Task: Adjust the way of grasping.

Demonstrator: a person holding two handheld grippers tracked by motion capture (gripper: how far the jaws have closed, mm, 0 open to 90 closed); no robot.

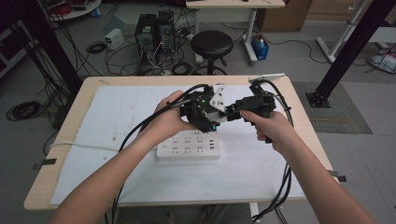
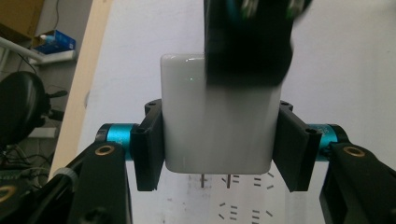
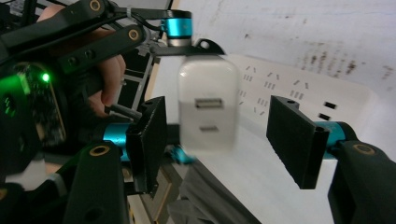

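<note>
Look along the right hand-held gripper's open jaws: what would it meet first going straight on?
Most likely the white charger, held by the left hand-held gripper, lying between the right hand-held gripper's jaws; depth is unclear.

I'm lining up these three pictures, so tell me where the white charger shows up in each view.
High view: hidden among the two grippers above the power strip; I can't pick it out.
Left gripper view: charger at centre, clamped between the left gripper jaws, prongs pointing down.
Right gripper view: charger at centre, USB ports facing the camera, between the open right gripper jaws.
Shared landmark: the power strip.
</note>
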